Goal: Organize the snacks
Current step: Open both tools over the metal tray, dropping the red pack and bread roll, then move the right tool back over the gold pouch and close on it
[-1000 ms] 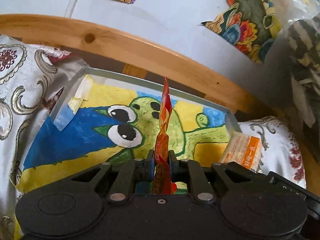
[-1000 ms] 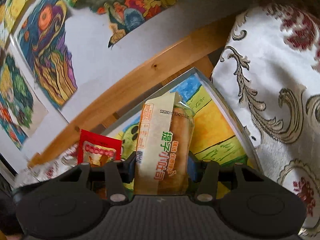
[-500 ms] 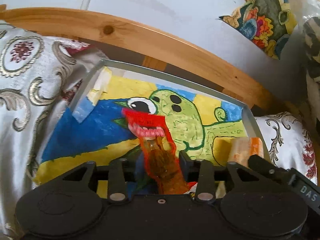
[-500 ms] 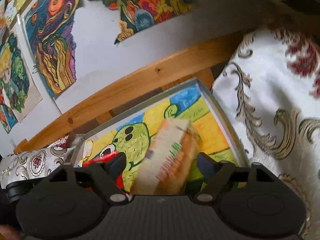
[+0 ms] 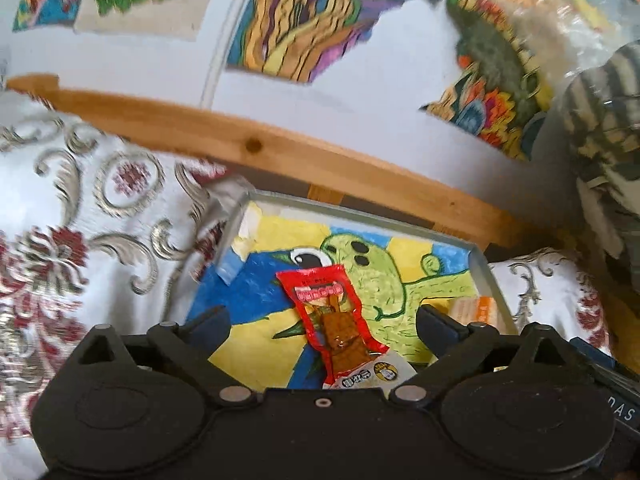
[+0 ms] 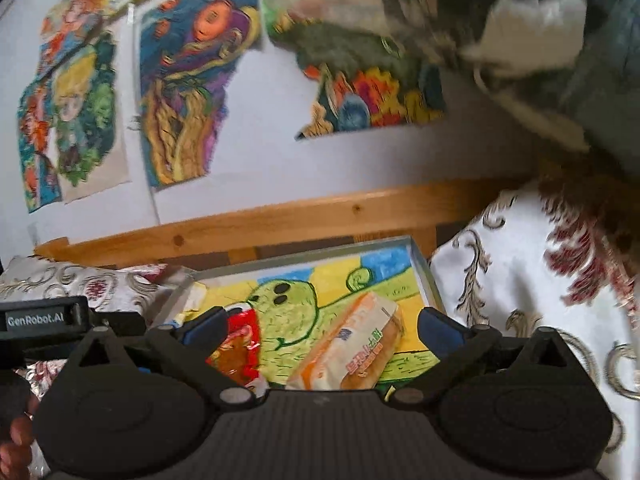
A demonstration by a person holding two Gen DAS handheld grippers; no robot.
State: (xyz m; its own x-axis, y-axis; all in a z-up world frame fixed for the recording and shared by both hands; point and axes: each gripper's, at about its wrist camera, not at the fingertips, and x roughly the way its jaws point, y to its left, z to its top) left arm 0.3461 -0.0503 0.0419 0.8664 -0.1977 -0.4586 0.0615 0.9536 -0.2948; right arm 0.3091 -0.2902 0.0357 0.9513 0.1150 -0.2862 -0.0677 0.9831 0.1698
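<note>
Between each hand-held gripper's spread, empty jaws lies a snack: left (image 5: 322, 326) over the red packet (image 5: 338, 330), right (image 6: 322, 328) over the bread (image 6: 352, 350); the tilted tray (image 6: 424, 276) might let both slide.

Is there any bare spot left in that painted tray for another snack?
Yes: the blue and yellow left part of the shallow grey tray, beside the red snack packet. The right side is crowded by the orange-and-white bread packet.

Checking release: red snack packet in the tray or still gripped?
In the tray: red packet lies flat on its painted floor, left gripper open wide around it.
</note>
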